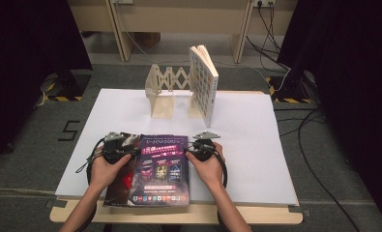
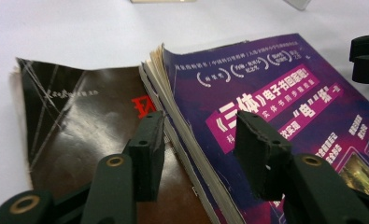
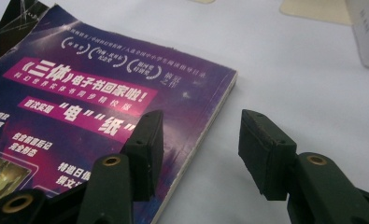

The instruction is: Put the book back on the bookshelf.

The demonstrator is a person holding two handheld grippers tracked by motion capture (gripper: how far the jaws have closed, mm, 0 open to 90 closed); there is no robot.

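Flanking the purple book point(image 1: 163, 169) on the counter point(image 1: 256, 140), the left gripper point(image 2: 198, 140) straddles its left edge over the splayed dark cover point(image 2: 79, 121), jaws apart, nothing pinched. The right gripper point(image 3: 198, 144) is spread astride the opposite edge. The book's long axis runs away from both grippers, toward the wooden bookstand point(image 1: 167, 92).

A wooden counter point(image 1: 256, 216) carries a large white paper sheet point(image 1: 256, 145); on the sheet lie a purple-covered paperback book point(image 1: 162, 169) and a pale wooden expanding book rack point(image 1: 167, 92).
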